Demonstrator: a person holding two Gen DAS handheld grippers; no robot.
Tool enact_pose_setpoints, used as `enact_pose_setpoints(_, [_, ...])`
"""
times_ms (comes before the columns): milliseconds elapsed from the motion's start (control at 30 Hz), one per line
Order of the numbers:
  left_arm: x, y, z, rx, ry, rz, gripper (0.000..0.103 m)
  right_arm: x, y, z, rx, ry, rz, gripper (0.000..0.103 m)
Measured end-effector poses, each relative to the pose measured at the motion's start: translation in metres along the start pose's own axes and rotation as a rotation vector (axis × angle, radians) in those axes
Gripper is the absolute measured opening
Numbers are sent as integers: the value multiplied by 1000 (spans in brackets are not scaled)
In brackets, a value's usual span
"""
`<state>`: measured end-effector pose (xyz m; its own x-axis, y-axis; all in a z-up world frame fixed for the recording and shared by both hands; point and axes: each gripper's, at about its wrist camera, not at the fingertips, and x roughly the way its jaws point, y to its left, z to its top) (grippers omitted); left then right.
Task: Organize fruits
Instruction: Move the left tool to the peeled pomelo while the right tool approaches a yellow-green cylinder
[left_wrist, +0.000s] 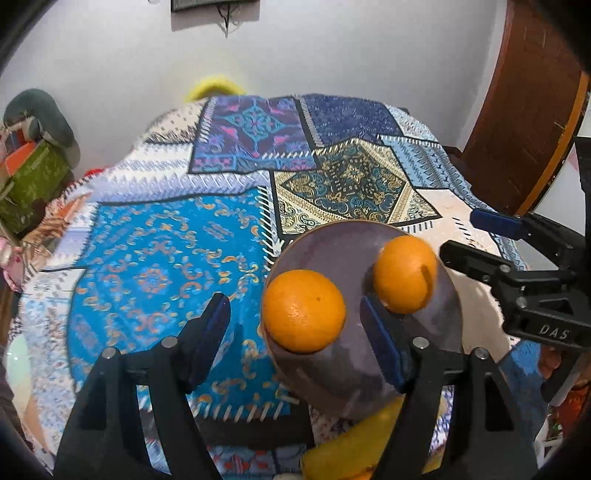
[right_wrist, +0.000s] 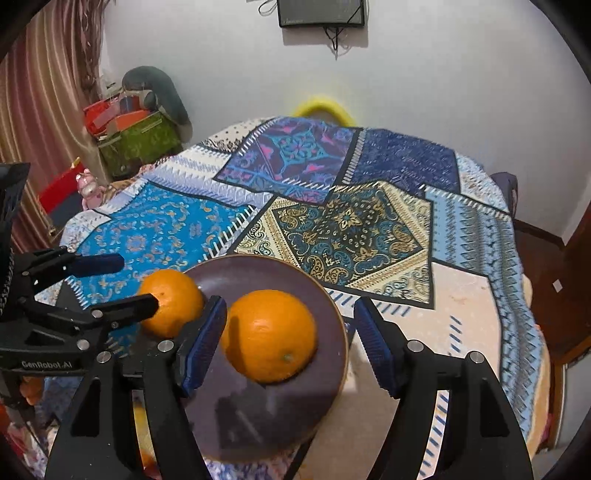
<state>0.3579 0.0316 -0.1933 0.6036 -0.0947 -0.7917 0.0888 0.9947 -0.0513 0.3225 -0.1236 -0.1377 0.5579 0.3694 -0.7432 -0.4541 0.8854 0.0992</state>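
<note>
Left wrist view: left hand-held gripper (left_wrist: 295, 328) sits with its jaws well apart, straddling the near orange (left_wrist: 303, 311) on the purple plate (left_wrist: 332, 373); pads do not press the fruit, a clear gap shows on the left side, so nothing is held. Second orange (left_wrist: 404, 278) lies further back on the same plate, just beside the first, apart from it. Right hand-held gripper (left_wrist: 458, 236) comes in from the right edge, fingertips near the second orange, jaws apart, empty. A banana (left_wrist: 354, 443) peeks out under the near rim of the plate, partly hidden by the gripper frame.

Right wrist view: right hand-held gripper (right_wrist: 290, 325) frames its orange (right_wrist: 271, 336) loosely, with the left pad close to the peel and the right pad well clear, no grip. Plate (right_wrist: 266, 417) rests on a patchwork cloth (right_wrist: 351, 221) over the counter. Other orange (right_wrist: 173, 301) sits at the plate's far left with the left gripper's black finger over it.

Step, as a judgement: both oranges look placed on the plate and both grippers look released. Next move likely calls for backing both grippers up and away without nudging the round fruit, which could roll off the shallow plate, then going for the banana or any remaining fruit. Rest of the fruit is mostly hidden at the frame bottoms.
</note>
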Motion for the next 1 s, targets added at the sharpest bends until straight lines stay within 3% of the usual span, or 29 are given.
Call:
enact_pose_setpoints(333, [-66,-3,-37,22,-32,21,73,-68,23,-22,-24,-54,-4,68])
enact_pose_setpoints(533, [-94,-3,-69,11,-35,19,81,-97,44,-46,-45,-72,10,71])
enact_pose_setpoints(1000, [-95,-4,-143,22,87,33,81,-87,83,-113,-48,55,88,73])
